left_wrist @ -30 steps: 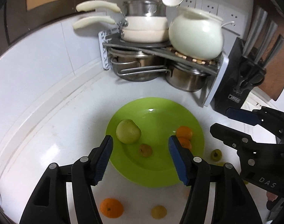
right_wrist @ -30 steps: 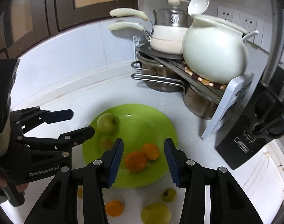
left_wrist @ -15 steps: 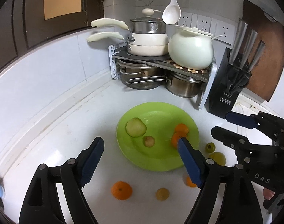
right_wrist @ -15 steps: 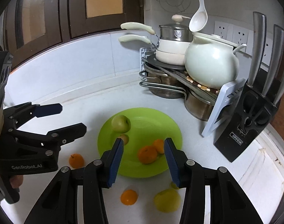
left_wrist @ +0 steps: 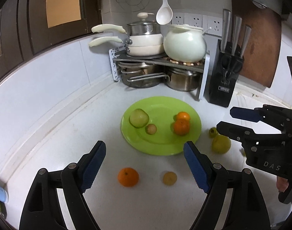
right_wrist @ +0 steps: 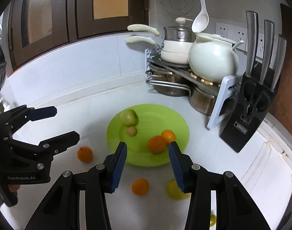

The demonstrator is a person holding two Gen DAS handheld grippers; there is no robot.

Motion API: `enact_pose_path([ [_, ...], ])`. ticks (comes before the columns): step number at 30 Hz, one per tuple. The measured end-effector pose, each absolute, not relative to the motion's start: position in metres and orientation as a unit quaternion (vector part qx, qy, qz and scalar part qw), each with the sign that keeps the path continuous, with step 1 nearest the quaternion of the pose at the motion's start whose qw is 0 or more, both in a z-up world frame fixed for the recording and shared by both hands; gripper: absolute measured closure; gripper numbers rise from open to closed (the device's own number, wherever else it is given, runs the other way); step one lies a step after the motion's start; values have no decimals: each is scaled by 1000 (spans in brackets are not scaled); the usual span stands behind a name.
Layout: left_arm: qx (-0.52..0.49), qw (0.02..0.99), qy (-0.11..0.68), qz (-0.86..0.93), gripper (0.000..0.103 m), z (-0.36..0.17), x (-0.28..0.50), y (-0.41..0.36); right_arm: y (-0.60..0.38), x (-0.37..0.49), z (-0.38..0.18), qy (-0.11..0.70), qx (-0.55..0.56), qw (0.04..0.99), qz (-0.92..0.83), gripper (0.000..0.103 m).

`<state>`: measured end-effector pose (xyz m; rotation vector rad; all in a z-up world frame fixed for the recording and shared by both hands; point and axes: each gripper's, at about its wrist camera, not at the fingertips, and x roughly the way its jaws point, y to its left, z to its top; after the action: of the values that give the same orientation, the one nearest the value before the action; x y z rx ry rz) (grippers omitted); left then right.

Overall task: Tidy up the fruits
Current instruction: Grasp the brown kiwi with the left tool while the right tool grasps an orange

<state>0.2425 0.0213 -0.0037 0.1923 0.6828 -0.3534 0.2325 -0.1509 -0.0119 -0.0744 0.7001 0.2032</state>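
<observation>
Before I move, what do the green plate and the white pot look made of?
Plate: probably plastic or melamine; uniform bright lime colour, soft sheen, thin rim. Pot: likely glazed ceramic; glossy white with sharp highlights and a thick, rounded body.

Green plate (left_wrist: 193, 134) glossy, plastic-looking; white counter (left_wrist: 69, 134) smooth, shiny; far pots (left_wrist: 181, 79) polished steel; white pot (left_wrist: 184, 45) glazed ceramic; cutting board (left_wrist: 261, 44) far right matt wood; gripper pads (left_wrist: 195, 166) ribbed blue.
</observation>
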Motion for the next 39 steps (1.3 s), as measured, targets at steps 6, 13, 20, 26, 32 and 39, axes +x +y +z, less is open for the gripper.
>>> enact_pose_path([
  [6, 98, 917, 339, -188, 20, -23, 230, 19, -150, 220, -28, 355, -37, 928, 105, 57],
  [13, 112, 909, 346, -202, 20, -50, 221, 15, -147, 210, -51, 375, -51, 919, 114, 57],
  [20, 116, 900, 360, -218, 24, -72, 224, 9, -147, 211, -76, 401, -50, 906, 126, 57],
  [26, 102, 887, 390, -225, 36, -92, 238, 5, -150, 221, -93, 419, -39, 897, 133, 57],
  [32, 98, 876, 410, -233, 45, -104, 247, -2, -151, 232, -103, 429, -32, 891, 145, 57],
  [39, 100, 869, 422, -237, 54, -112, 255, -6, -151, 244, -114, 444, -22, 883, 149, 57],
])
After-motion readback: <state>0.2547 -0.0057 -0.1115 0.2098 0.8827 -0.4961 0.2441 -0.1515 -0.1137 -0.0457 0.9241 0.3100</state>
